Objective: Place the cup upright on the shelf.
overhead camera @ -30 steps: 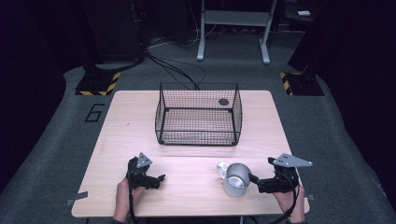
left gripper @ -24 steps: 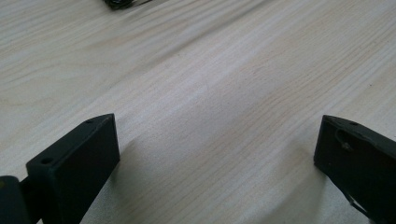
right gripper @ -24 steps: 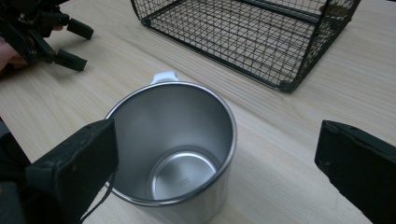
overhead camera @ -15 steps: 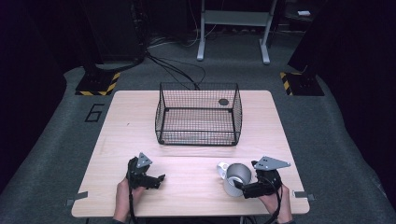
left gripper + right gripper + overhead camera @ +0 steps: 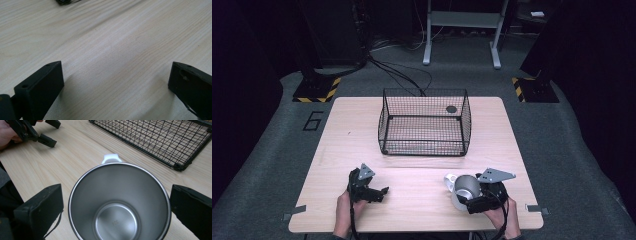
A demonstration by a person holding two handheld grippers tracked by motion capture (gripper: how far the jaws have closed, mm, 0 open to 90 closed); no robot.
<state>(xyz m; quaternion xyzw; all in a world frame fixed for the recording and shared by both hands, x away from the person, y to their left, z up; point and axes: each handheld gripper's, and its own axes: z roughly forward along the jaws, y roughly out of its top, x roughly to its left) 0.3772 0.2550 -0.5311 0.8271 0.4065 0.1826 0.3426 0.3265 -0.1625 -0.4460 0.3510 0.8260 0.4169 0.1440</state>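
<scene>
While the right gripper (image 5: 116, 215) stands open with its jaws either side of the steel cup (image 5: 117, 202), nothing is clamped yet — the cup lies near the table's (image 5: 422, 165) front right, mouth toward this gripper. The left gripper (image 5: 379, 192) rests open and empty, well apart to the left — so the grasp looks like the right hand's.

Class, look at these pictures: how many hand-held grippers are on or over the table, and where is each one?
2. The left gripper sits near the table's front left; the right gripper is at the front right, its jaws either side of the steel cup.
</scene>
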